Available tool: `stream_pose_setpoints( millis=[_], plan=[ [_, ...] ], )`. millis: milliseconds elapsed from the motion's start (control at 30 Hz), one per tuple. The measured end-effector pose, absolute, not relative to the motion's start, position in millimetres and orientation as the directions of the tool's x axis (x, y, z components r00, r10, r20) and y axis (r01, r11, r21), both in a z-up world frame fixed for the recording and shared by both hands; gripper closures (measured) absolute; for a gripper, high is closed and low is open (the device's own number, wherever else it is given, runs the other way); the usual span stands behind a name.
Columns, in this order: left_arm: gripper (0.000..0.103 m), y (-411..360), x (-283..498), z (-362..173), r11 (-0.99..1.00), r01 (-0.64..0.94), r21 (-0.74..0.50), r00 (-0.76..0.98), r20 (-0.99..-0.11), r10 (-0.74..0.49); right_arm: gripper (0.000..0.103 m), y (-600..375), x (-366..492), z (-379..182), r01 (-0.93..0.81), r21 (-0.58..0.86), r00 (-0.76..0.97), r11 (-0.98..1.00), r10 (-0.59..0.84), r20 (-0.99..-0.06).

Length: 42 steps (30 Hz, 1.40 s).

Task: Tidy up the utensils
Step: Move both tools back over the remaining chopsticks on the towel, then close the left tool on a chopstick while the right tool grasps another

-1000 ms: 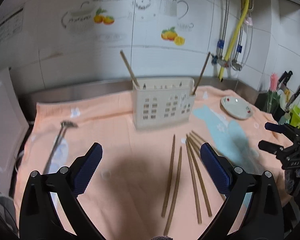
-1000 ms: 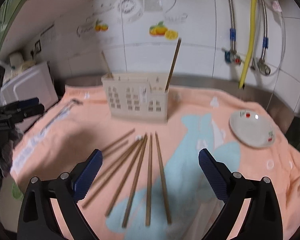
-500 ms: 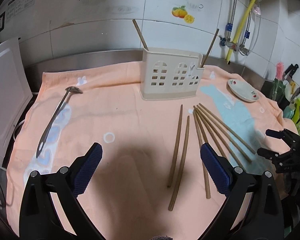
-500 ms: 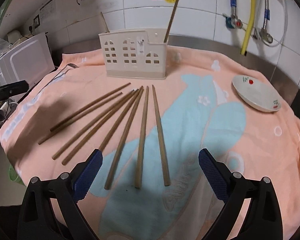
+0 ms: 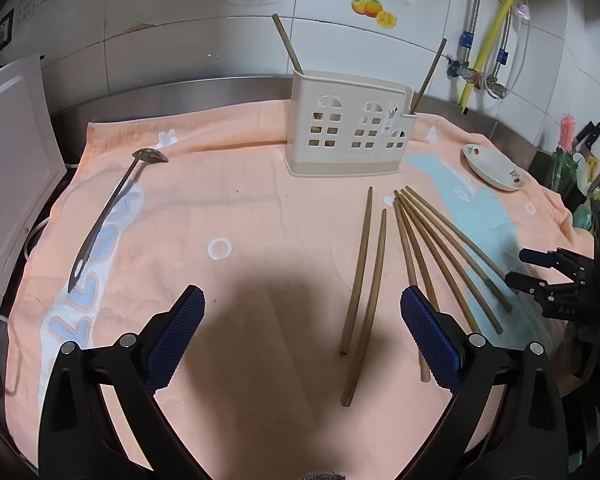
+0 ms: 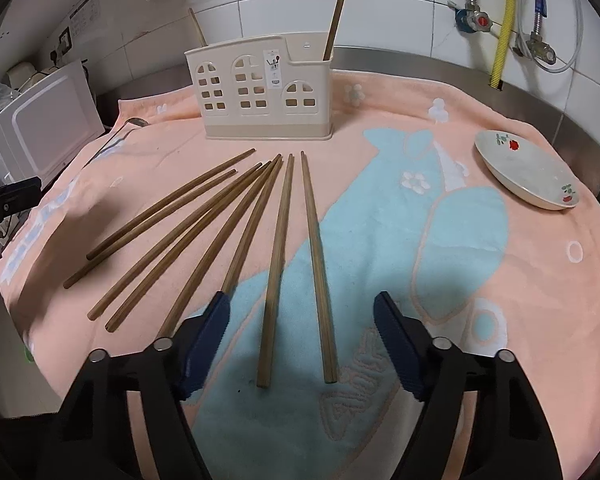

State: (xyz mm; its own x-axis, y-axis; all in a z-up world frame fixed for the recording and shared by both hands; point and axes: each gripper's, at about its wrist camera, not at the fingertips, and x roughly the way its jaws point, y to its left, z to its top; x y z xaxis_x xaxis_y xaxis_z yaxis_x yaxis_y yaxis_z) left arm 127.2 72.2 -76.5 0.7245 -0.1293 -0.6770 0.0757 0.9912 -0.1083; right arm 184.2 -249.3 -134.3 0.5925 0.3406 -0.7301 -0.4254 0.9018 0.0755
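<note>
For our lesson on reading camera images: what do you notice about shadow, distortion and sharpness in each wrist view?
Left wrist view: a broad dark shadow lies on the towel between the open fingers; fisheye bends the chopsticks. Right wrist view: even lighting, chopsticks sharp, the wall tiles curve, corners black.

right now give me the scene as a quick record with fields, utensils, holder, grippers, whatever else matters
surface: peach towel with blue pattern
loose chopsticks: eight, fanned flat on the towel in front of the holder
holder: cream plastic, upright, two chopsticks already standing in it
ladle: metal, lying at the towel's left side
dish: small, floral, at the towel's right, nothing visible in it
left gripper: open, nothing between its jaws
right gripper: jaws closing, straddling the near ends of two chopsticks, pads not yet on them
</note>
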Motion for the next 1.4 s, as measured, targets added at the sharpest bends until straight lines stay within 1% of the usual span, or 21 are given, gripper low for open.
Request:
stream_pose_setpoints(
  millis=[33,100,167,233,300,433,467,533,600,733,867,900,933,1000,1100,1167,1200,1267,1333,1400],
  plan=[
    [0.006,71.4,127.7,-77.0,0.991,0.076,-0.106,0.724,-0.678,-0.129,0.034,-249.3,185.1,-134.4,-0.426,0.078,0.59,0.901,0.343,-0.731],
    [0.006,70.1,128.6,-77.7,0.991,0.078,-0.108,0.721,-0.68,-0.131,0.039,-248.5,186.3,-134.8,-0.428,0.074,0.588,0.901,0.34,-0.734],
    [0.006,68.9,129.2,-78.1,0.991,0.079,-0.108,0.72,-0.682,-0.132,0.04,-247.2,187.4,-135.5,-0.431,0.075,0.585,0.899,0.341,-0.736],
    [0.006,67.2,129.0,-79.9,0.99,0.083,-0.111,0.716,-0.685,-0.137,0.044,-246.7,188.2,-136.8,-0.434,0.078,0.578,0.898,0.344,-0.74],
    [0.006,66.8,129.5,-81.8,0.991,0.083,-0.107,0.711,-0.691,-0.134,0.05,-246.1,188.7,-137.6,-0.433,0.08,0.575,0.898,0.343,-0.742],
    [0.006,66.2,129.0,-84.7,0.99,0.087,-0.109,0.706,-0.694,-0.139,0.059,-245.3,189.1,-138.9,-0.437,0.081,0.567,0.896,0.344,-0.749],
    [0.006,65.9,128.6,-85.2,0.99,0.088,-0.11,0.705,-0.695,-0.14,0.064,-245.1,189.9,-139.7,-0.439,0.086,0.56,0.894,0.347,-0.752],
    [0.006,65.2,128.1,-86.0,0.99,0.093,-0.109,0.704,-0.696,-0.143,0.065,-245.7,191.4,-141.3,-0.434,0.089,0.555,0.896,0.344,-0.757],
    [0.006,64.1,127.6,-87.1,0.99,0.098,-0.104,0.701,-0.699,-0.143,0.073,-247.1,193.8,-144.2,-0.428,0.092,0.548,0.899,0.339,-0.764],
    [0.006,60.3,128.5,-90.1,0.989,0.113,-0.093,0.692,-0.707,-0.145,0.08,-249.7,196.7,-149.2,-0.418,0.1,0.534,0.903,0.333,-0.777],
    [0.009,53.9,131.1,-94.2,0.987,0.132,-0.089,0.678,-0.719,-0.155,0.087,-250.8,198.0,-150.8,-0.411,0.088,0.535,0.907,0.318,-0.783],
    [0.011,52.5,131.8,-95.1,0.986,0.139,-0.088,0.674,-0.721,-0.159,0.088,-250.8,197.9,-150.8,-0.41,0.083,0.536,0.908,0.314,-0.783],
    [0.016,49.8,133.5,-96.6,0.985,0.148,-0.084,0.669,-0.726,-0.162,0.088,-251.1,197.9,-150.7,-0.411,0.084,0.536,0.908,0.315,-0.783],
    [0.022,44.6,137.2,-100.3,0.983,0.17,-0.073,0.655,-0.736,-0.168,0.093,-251.8,198.3,-151.0,-0.407,0.078,0.539,0.91,0.308,-0.784],
    [0.036,36.8,143.5,-106.8,0.978,0.2,-0.064,0.631,-0.755,-0.178,0.096,-253.6,197.9,-151.6,-0.4,0.071,0.545,0.914,0.299,-0.784],
    [0.052,33.3,149.1,-111.7,0.975,0.214,-0.068,0.612,-0.768,-0.188,0.096,-254.0,197.0,-152.4,-0.398,0.069,0.547,0.915,0.298,-0.782],
    [0.057,32.0,152.5,-114.5,0.973,0.218,-0.072,0.603,-0.774,-0.192,0.096,-253.5,196.7,-152.4,-0.4,0.065,0.549,0.914,0.295,-0.782],
    [0.072,29.5,158.0,-119.3,0.97,0.228,-0.082,0.586,-0.784,-0.204,0.096,-252.4,196.3,-152.3,-0.402,0.056,0.552,0.914,0.291,-0.782],
    [0.078,26.5,162.6,-124.0,0.968,0.237,-0.078,0.575,-0.792,-0.205,0.096,-252.4,196.4,-152.4,-0.404,0.056,0.55,0.913,0.292,-0.783],
    [0.08,24.6,167.2,-127.5,0.968,0.239,-0.079,0.565,-0.799,-0.205,0.096,-253.2,196.4,-152.3,-0.404,0.062,0.549,0.913,0.296,-0.782]
  ],
)
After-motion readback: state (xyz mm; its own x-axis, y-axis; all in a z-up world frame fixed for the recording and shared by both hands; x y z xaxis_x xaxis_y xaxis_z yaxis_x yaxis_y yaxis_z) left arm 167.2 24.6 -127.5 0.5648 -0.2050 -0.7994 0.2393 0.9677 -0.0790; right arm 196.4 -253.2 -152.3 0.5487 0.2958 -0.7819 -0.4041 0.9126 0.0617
